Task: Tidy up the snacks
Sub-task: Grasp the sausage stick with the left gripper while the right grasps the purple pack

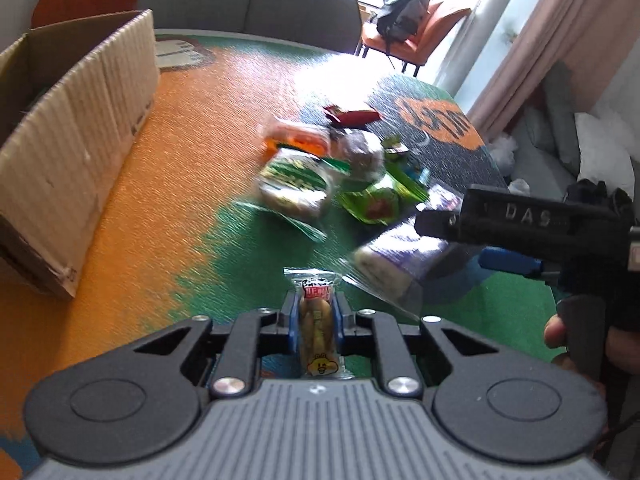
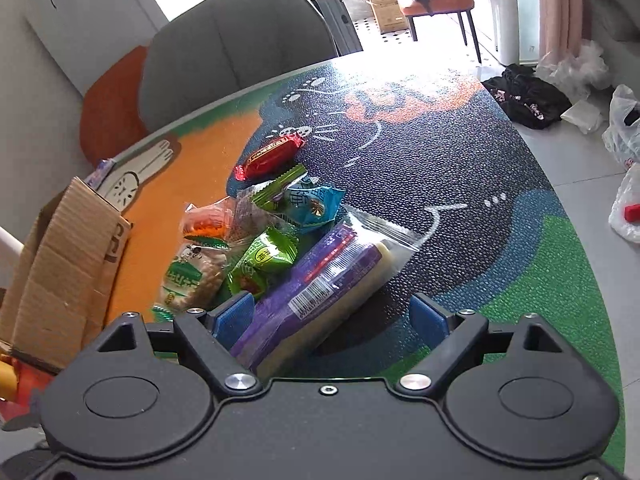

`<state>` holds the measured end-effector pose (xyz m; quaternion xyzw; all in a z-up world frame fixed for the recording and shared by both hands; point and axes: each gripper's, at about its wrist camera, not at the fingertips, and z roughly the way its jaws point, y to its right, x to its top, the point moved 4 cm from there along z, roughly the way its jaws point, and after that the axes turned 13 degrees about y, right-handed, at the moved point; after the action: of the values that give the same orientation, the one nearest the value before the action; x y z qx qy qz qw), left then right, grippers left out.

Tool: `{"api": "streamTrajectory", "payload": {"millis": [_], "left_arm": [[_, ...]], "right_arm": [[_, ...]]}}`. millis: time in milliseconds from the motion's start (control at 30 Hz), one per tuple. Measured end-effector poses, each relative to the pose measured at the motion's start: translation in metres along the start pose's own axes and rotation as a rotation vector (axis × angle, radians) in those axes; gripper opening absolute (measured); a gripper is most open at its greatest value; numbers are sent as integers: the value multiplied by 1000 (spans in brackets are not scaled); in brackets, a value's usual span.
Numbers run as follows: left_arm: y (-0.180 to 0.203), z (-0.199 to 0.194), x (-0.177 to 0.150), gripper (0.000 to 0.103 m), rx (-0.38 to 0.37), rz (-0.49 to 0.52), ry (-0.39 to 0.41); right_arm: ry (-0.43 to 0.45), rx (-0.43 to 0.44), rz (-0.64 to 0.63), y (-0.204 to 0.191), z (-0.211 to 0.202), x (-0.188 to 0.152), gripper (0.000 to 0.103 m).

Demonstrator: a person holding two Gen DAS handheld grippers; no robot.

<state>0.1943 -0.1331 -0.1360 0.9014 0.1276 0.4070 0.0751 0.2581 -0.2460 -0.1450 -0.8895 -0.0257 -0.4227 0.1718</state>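
My left gripper point(image 1: 316, 308) is shut on a small clear-wrapped snack point(image 1: 316, 320) with yellow-brown contents, just above the green part of the table mat. A pile of snacks point(image 1: 320, 160) lies beyond it. In the right wrist view my right gripper point(image 2: 332, 314) stands open, its blue pads point(image 2: 236, 316) on either side of a long purple packet point(image 2: 320, 280) that lies on the mat. The right pad is apart from the packet. That gripper point(image 1: 460, 240) also shows in the left wrist view, over the purple packet point(image 1: 400, 256). An open cardboard box point(image 1: 80, 120) stands at the left.
The pile holds a red bar point(image 2: 270, 156), a blue packet point(image 2: 316, 204), green packets point(image 2: 268, 256) and a round cracker pack point(image 2: 192, 276). The cardboard box point(image 2: 68, 260) sits left of it. A grey chair point(image 2: 232, 52) stands behind the table; the table edge point(image 2: 580, 216) curves at right.
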Motion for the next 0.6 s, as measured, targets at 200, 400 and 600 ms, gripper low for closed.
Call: {"api": "streamTrajectory", "payload": {"millis": [200, 400, 600], "left_arm": [[-13, 1, 7, 16, -1, -17, 13], [-26, 2, 13, 16, 1, -41, 18], [-29, 4, 17, 16, -20, -49, 28]], "right_arm": [[2, -58, -55, -12, 11, 0, 86], [3, -116, -116, -19, 15, -2, 83], [0, -148, -129, -5, 6, -2, 66]]}}
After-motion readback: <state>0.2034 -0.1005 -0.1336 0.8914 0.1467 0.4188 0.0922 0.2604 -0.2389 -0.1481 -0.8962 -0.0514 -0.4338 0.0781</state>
